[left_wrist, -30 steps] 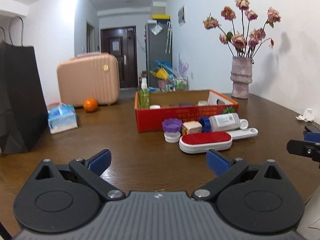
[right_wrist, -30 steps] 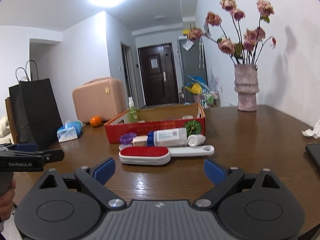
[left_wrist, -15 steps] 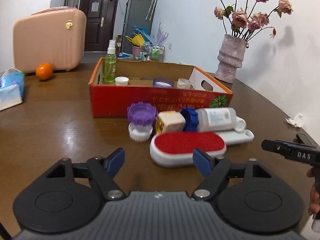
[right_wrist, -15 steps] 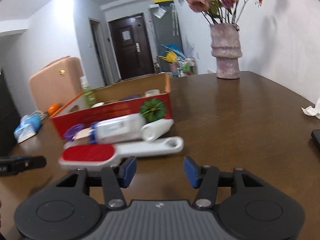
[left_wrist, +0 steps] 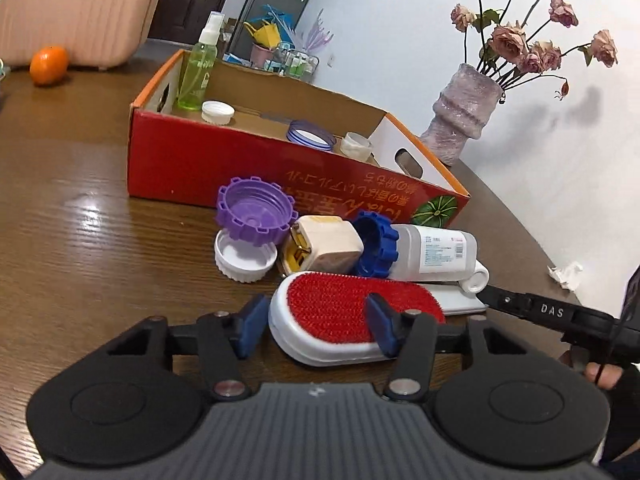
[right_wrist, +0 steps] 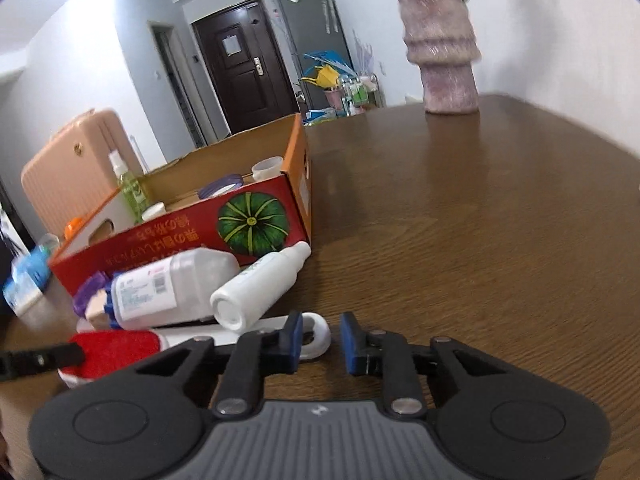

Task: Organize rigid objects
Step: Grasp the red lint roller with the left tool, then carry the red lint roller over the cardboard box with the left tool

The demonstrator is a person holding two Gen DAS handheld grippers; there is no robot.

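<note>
Brown wood-grain surface carries a red cardboard box with a cluster of loose items directly in front of it. Behind stand a pink vase of dried roses, a peach suitcase, an orange and a dark door.

Task status, as judged: partly complete. Already in the box: a green spray bottle, a white cap, a purple-rimmed lid and a small pale jar. Still outside: a purple toothed cap resting on a white lid, a beige block, a blue-capped clear bottle, a small white bottle and the red-faced lint brush.

Left claw is partly open; its pads bracket the brush head, with one pad over the red face. No closure on the brush is evident. Right claw is open only a narrow gap, holding nothing, positioned at the ring end of the brush handle. The brush appears to be the next item for transfer to the box.
</note>
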